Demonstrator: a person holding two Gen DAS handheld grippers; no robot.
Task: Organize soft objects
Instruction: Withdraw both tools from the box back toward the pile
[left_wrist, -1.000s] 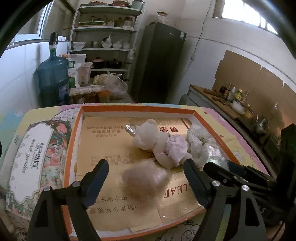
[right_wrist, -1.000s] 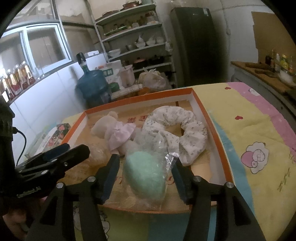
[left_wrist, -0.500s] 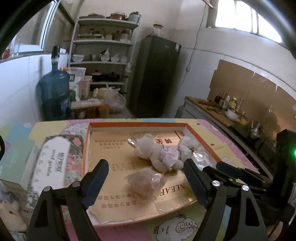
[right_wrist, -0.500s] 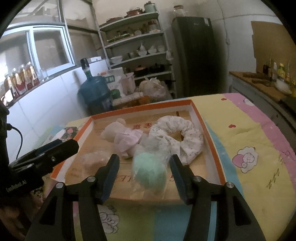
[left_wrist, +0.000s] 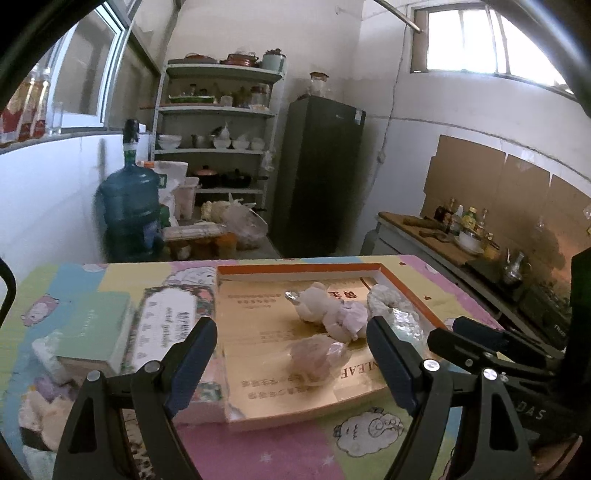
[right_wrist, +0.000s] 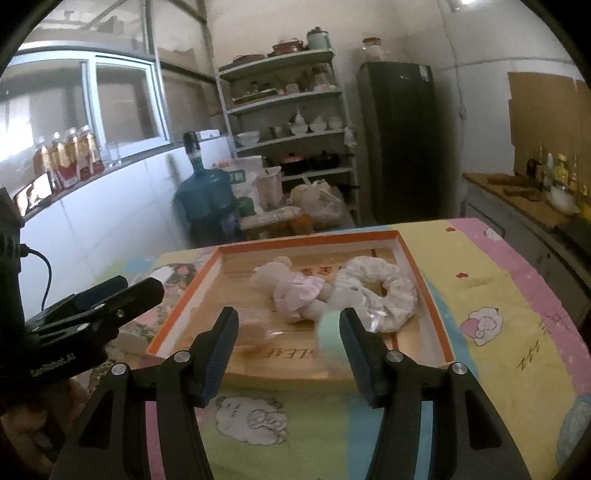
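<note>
An orange-rimmed shallow box (left_wrist: 306, 268) (right_wrist: 428, 284) lies on the table. In it lie a cream plush doll in a pink dress (left_wrist: 328, 308) (right_wrist: 295, 291), a white ring-shaped cushion (right_wrist: 380, 288) (left_wrist: 384, 301), a pinkish bagged soft ball (left_wrist: 314, 356) (right_wrist: 253, 330) and a mint-green bagged ball (right_wrist: 330, 332). My left gripper (left_wrist: 291, 354) is open and empty, held above the table in front of the box. My right gripper (right_wrist: 290, 339) is open and empty, also in front of the box. The green ball is partly hidden by the right finger.
A floral box lid (left_wrist: 166, 321) and a green book (left_wrist: 92, 328) lie left of the box, with a plush toy (left_wrist: 44, 413) at the near left. The table has a cartoon cloth (right_wrist: 498, 295). Shelves, a water jug and a fridge stand beyond.
Both grippers have pulled back and up from the box. The pink ball and the green ball, earlier between the fingers, now lie in the box, farther away.
</note>
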